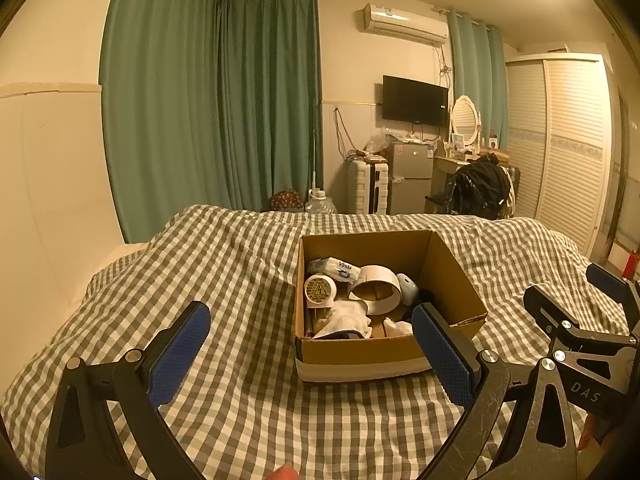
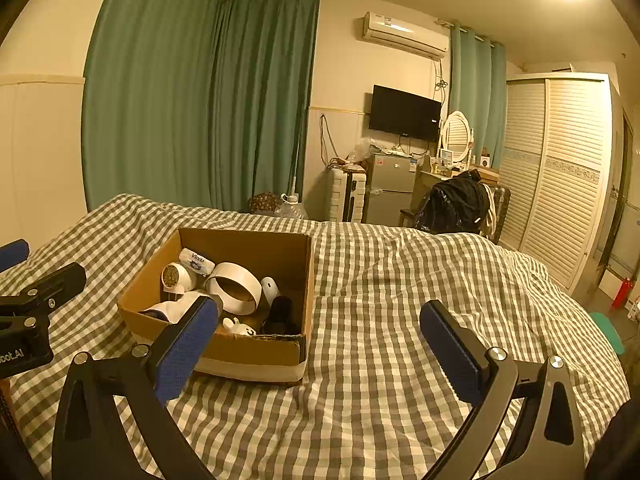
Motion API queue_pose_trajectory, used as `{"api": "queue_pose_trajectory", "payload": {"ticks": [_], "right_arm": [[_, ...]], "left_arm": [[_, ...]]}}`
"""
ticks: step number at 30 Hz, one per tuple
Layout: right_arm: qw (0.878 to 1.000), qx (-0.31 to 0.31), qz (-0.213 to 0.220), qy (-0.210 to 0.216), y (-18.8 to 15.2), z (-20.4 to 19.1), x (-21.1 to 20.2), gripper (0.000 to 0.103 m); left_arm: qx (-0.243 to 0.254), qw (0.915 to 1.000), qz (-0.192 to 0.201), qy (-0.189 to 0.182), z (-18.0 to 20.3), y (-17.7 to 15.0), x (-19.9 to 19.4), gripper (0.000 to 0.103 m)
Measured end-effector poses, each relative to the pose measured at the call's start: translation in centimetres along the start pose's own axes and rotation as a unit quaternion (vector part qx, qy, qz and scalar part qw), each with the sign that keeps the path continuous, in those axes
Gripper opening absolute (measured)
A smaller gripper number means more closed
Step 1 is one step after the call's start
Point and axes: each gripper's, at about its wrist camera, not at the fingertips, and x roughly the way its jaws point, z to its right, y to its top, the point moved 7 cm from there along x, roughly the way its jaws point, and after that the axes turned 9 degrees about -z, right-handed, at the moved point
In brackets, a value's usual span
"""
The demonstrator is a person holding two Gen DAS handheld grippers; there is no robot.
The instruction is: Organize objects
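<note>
Cardboard, brown and open-topped, makes up the box that sits on the checked grey-and-white bedspread of the bed, slightly right of centre in the left wrist view and to the left in the right wrist view. Its near wall hides the lower part of what lies inside, and the right pad of the left gripper covers the box's near right corner, where the torn rim is only partly seen. Visible above the wall are a wide white tape roll lying tilted with its open bore facing the near left, a round white plug turned label-up, a tissue pack marked Vinda lying flat along the far left wall with its long axis running left to right, white cloth crumpled near the front, and a pale rounded object behind the roll that is hard to identify. A dark item at the near right inside corner is too shadowed to name. The left gripper's jaws stand wide apart, holding nothing. The right gripper is likewise spread wide and empty, over bare bedspread just right of the box.
</note>
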Motion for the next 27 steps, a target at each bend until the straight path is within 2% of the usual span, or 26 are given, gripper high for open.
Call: {"api": "queue_pose_trajectory", "payload": {"ticks": [27], "right_arm": [[1.0, -0.002, -0.002, -0.001, -0.2, -0.11, 0.09, 0.101]], "left_arm": [[0.009, 0.9999, 0.005, 0.005, 0.28, -0.09, -0.08, 0.103]]}}
